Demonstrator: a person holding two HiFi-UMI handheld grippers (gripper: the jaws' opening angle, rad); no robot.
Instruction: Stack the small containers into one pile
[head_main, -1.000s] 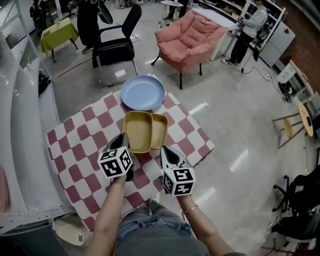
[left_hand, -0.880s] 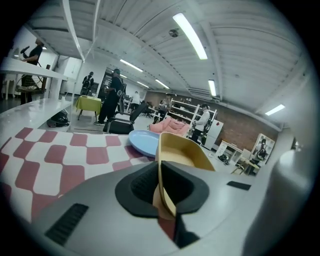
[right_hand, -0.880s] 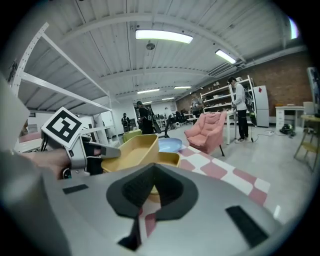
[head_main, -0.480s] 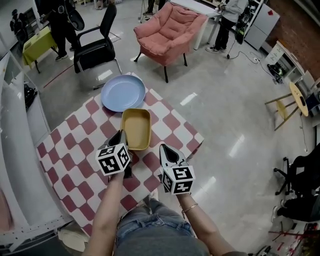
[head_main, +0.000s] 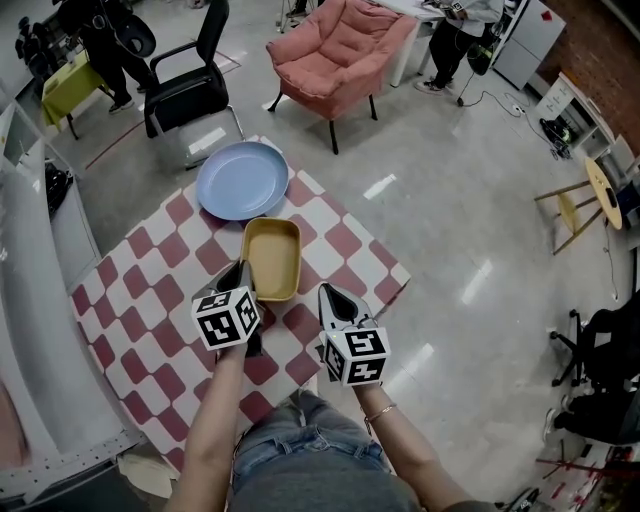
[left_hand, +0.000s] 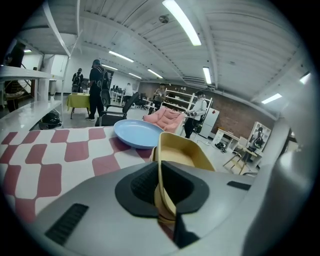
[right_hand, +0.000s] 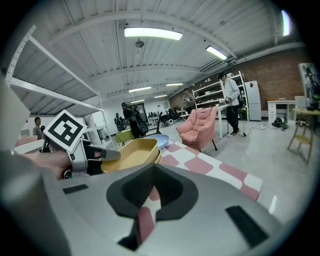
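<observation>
Your left gripper (head_main: 243, 272) is clamped on the near-left wall of the yellow container (head_main: 272, 258). Its own view shows the thin rim pinched between both jaws, with the tub running away from you. In the right gripper view a second yellow rim peeks out just under the top one, so this looks like two tubs nested into one pile, though the head view gives you only a single outline. The pile sits near the middle of the checkered table (head_main: 150, 300), its far end just beside the blue plate (head_main: 243, 180).

Your right gripper (head_main: 331, 296) is to the right of the pile and apart from it, over the near-right part of the table. Its jaws are drawn together with nothing between them, and only the red and white cloth shows through the slit.

Beyond the far side of the table stand a pink armchair (head_main: 335, 45) and, to its left, a black chair (head_main: 190, 85).
</observation>
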